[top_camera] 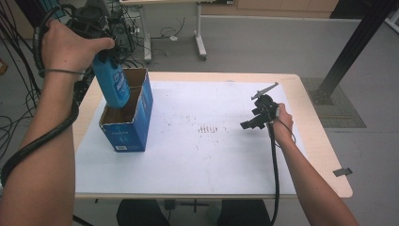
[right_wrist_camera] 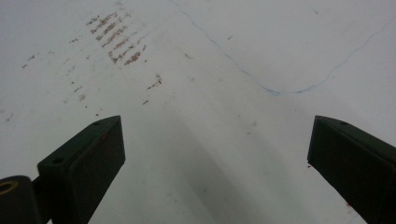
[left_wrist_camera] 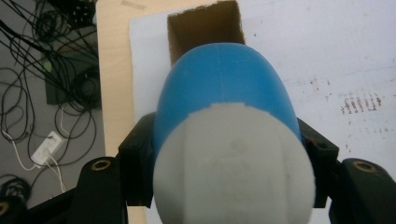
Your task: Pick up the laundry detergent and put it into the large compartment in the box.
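Note:
A blue bottle (top_camera: 113, 81) with a white cap (left_wrist_camera: 233, 163) hangs upright, tilted a little, with my left gripper (top_camera: 106, 55) shut on its upper part. In the left gripper view the black jaws press both sides of the bottle (left_wrist_camera: 224, 79), and the gripper (left_wrist_camera: 229, 161) looks down along it. The bottle's lower end is at the open top of a blue cardboard box (top_camera: 127, 127) (left_wrist_camera: 205, 28); how deep it reaches I cannot tell. My right gripper (top_camera: 249, 123) (right_wrist_camera: 215, 149) hovers open over the white sheet (top_camera: 197, 155), nothing between its jaws.
The box stands at the sheet's left side, near the wooden table's left edge (top_camera: 83, 117). Brown smudges (top_camera: 208, 129) mark the sheet's middle. Cables and equipment (top_camera: 117, 23) lie on the floor beyond the far left corner. A black post (top_camera: 353, 42) stands at the far right.

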`<state>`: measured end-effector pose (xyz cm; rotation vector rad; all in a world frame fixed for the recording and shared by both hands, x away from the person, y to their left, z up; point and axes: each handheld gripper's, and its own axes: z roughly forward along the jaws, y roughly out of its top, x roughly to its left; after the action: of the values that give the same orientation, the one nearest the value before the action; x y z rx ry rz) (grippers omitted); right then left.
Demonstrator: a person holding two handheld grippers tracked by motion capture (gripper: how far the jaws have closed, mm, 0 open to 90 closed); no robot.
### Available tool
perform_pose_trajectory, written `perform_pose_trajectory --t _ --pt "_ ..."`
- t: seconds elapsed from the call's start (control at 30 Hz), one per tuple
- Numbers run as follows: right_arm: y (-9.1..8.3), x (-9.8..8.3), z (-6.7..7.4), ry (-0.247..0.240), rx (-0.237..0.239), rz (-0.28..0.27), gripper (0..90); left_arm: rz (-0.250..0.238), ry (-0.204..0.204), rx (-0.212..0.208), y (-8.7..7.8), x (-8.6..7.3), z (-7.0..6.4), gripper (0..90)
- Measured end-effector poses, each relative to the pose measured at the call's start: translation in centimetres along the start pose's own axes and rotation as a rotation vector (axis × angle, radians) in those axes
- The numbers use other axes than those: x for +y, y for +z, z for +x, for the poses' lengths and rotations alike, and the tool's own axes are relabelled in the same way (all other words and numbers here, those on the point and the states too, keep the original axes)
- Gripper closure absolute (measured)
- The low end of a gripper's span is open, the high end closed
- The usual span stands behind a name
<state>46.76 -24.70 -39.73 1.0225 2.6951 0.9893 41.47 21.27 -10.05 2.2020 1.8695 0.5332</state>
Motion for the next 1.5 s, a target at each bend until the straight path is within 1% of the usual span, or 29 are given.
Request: perform_pose_trajectory --t 0.17,0.3,0.33,0.43,0.7,0.83,0.87,1.13,1.37,1.5 --pt "0.1 0.0 -0.1 0.0 0.0 0.0 3.8 0.005 -0.012 -0.014 0.6 0.0 0.2 37.3" --pt "0.1 0.0 0.0 -0.002 0.001 0.004 3.8 0.019 -0.004 -0.022 1.1 -0.1 0.1 37.3" --pt "0.1 0.0 0.0 -0.001 0.001 0.001 3.8 0.017 -0.008 -0.023 1.3 -0.2 0.1 37.3" --pt "0.1 0.0 0.0 -0.001 0.003 0.004 3.8 0.028 -0.003 -0.021 1.8 -0.3 0.1 37.3" --pt "0.0 0.0 0.1 -0.004 -0.002 0.002 3.8 0.049 -0.012 -0.011 3.5 -0.7 0.2 37.3" --pt "0.0 0.1 0.1 -0.002 -0.001 0.005 3.8 0.063 -0.011 -0.02 4.4 -0.9 0.3 37.3" --pt "0.0 0.1 0.2 -0.004 -0.001 0.004 3.8 0.064 -0.015 -0.02 4.5 -1.0 0.3 37.3" --pt "0.1 0.2 0.4 -0.009 0.001 0.006 3.9 0.065 -0.012 -0.015 5.8 -1.4 0.2 37.3" --pt "0.1 0.3 0.5 -0.01 0.002 0.009 3.9 0.087 -0.015 -0.026 7.2 -1.9 0.2 37.3" --pt "0.1 0.3 0.5 -0.011 0.001 0.009 3.8 0.094 -0.017 -0.028 7.7 -2.1 0.2 37.3"
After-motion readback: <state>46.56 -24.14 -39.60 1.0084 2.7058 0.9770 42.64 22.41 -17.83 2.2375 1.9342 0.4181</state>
